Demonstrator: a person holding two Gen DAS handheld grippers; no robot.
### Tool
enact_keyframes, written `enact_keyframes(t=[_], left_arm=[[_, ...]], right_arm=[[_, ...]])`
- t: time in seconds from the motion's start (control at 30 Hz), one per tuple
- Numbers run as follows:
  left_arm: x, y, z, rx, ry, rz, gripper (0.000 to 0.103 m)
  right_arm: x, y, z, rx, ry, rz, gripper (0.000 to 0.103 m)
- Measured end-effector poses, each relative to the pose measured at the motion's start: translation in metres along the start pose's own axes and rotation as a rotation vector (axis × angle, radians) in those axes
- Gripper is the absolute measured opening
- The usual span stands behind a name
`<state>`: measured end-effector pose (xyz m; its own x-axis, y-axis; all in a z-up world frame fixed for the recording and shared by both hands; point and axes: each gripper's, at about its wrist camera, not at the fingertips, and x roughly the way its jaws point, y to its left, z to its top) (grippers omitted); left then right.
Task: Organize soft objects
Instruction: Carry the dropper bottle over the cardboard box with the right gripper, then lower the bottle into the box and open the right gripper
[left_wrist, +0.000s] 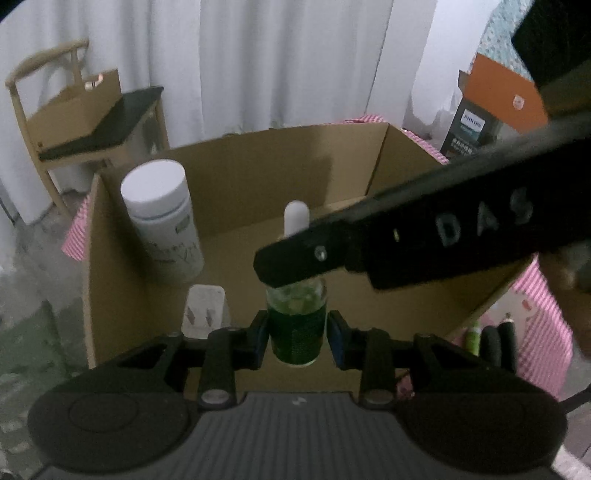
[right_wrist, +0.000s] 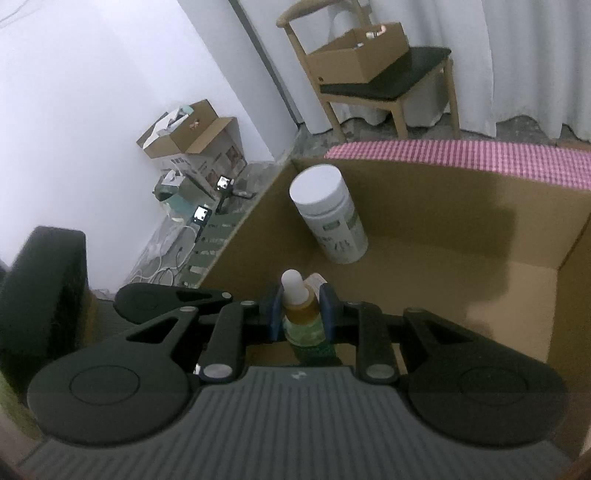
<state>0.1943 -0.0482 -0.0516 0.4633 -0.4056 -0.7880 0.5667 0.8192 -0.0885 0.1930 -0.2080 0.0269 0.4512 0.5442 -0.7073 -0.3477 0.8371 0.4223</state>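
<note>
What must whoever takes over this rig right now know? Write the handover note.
Left gripper: fingers flank the body of the green dropper bottle; I cannot tell whether they press on it.
Right gripper: shut on the bottle's neck, below the white dropper cap.
Bottle: upright, within the cardboard box; I cannot tell whether it has touched down.
Done: white jar is in the box, by its left wall.
Left: probably set the bottle down and release both grippers.
</note>
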Motion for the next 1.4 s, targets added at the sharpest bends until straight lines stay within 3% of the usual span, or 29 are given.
enact_keyframes(t=[0.3,0.83,0.93,1.0,1.33,1.4], left_arm=[[0.000,0.007,-0.001,-0.026,0.015,-0.007,0.040],[-0.005,0.007,0.003,-0.031,0.013,0.000,0.065],[-0.008,0.006,0.002,-0.035,0.005,0.007,0.070],[-0.012,0.005,0.002,-0.035,-0.004,0.007,0.073],[-0.046,-0.005,0.002,-0.038,-0.075,0.036,0.080],[-0.058,-0.007,0.001,-0.053,-0.092,0.039,0.080]], right_arm=[[0.031,-0.009,-0.008,0.029,0.054,0.016,0.021],[0.052,-0.013,-0.012,0.071,0.120,0.029,0.025],[0.049,-0.014,-0.010,0.081,0.108,0.034,0.033],[0.044,-0.012,-0.009,0.077,0.089,0.029,0.044],[-0.008,-0.006,0.000,0.091,-0.042,0.022,0.059],[-0.028,-0.002,-0.001,0.092,-0.082,0.011,0.068]])
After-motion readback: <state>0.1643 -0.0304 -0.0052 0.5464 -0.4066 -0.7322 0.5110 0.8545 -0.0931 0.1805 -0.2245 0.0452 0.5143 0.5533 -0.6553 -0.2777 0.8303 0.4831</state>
